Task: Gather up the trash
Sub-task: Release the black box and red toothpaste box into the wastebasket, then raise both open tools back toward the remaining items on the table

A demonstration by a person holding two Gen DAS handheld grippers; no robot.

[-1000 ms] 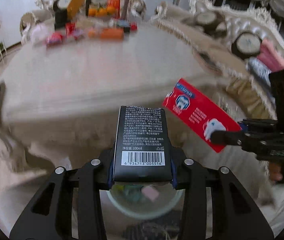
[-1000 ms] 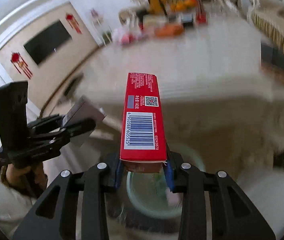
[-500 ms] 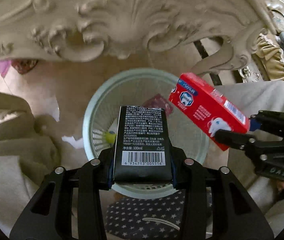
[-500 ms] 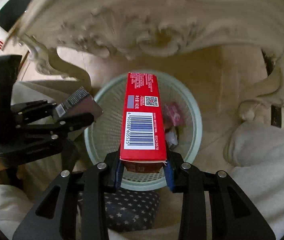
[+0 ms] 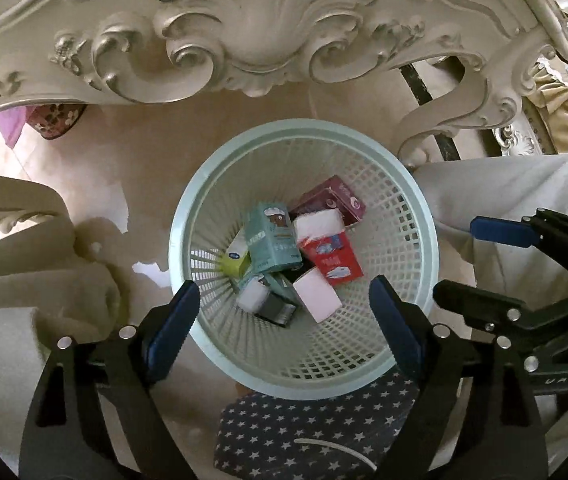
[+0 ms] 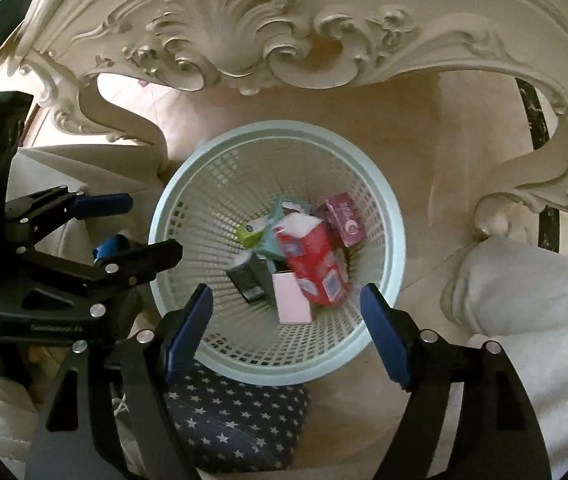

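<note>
A: How far is the collecting judged to be?

B: Both sets of jaws have just been opened; the left gripper and right gripper are seen wide and empty above the basket at frame centre. The red box and black box are seen inside among other cartons.

A: Materials?

B: Pale latticed plastic, round; creased cardboard. What remains on the bench cannot be told.

Piled boxes hide the black box partly; the star-patterned slipper runs off-frame.
</note>
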